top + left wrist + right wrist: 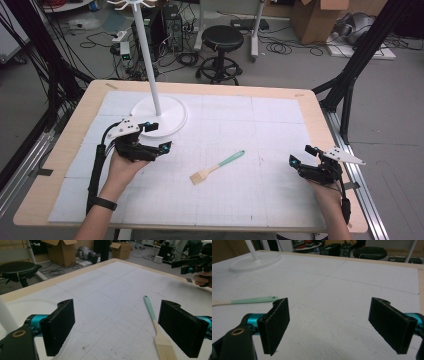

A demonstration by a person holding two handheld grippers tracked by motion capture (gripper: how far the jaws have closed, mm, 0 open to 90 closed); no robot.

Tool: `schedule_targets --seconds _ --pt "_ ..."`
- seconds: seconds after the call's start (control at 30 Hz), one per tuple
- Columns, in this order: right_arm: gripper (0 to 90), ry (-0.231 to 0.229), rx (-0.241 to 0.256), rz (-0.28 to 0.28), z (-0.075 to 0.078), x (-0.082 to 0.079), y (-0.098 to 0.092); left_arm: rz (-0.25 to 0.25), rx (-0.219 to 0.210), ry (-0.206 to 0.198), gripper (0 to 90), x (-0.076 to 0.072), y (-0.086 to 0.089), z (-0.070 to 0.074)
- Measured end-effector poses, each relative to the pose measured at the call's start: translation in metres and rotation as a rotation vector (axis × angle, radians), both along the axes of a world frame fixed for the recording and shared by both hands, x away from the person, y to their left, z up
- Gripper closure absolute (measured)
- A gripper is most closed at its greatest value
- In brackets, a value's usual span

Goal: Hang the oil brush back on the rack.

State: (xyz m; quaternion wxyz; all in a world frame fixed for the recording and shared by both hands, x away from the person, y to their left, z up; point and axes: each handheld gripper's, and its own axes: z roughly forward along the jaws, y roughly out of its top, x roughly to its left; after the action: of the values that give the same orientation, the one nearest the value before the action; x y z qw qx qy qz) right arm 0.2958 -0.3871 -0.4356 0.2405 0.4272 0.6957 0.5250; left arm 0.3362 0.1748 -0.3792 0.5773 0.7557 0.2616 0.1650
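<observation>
A pastry brush with a mint-green handle and pale bristles lies flat near the middle of the white mat. My left gripper is open, held to the brush's left beside the stand's base. In the left gripper view the brush lies just inside the right jaw, farther off. My right gripper is open too, near the table's right edge, well right of the brush. The right gripper view has the mint handle behind its left jaw.
A white pole stand with a round base rises at the mat's back left. The wooden table rim frames the mat. Beyond the table are a black stool, cables and cardboard boxes.
</observation>
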Motion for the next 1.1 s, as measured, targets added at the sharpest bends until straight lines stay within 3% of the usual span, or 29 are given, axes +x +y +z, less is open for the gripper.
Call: schedule_targets --seconds 0.37,0.8,1.1 --pt "16.6 0.009 -0.001 0.002 -0.001 0.003 0.000 -0.096 0.027 0.046 14.6 0.004 -0.045 0.000" --pt "16.5 0.012 -0.002 0.004 -0.002 0.004 0.001 -0.142 0.078 0.095 14.9 0.010 -0.085 -0.012" --pt "16.6 0.008 -0.001 0.005 -0.002 0.005 0.000 -0.143 0.138 0.164 15.9 0.014 -0.107 -0.027"
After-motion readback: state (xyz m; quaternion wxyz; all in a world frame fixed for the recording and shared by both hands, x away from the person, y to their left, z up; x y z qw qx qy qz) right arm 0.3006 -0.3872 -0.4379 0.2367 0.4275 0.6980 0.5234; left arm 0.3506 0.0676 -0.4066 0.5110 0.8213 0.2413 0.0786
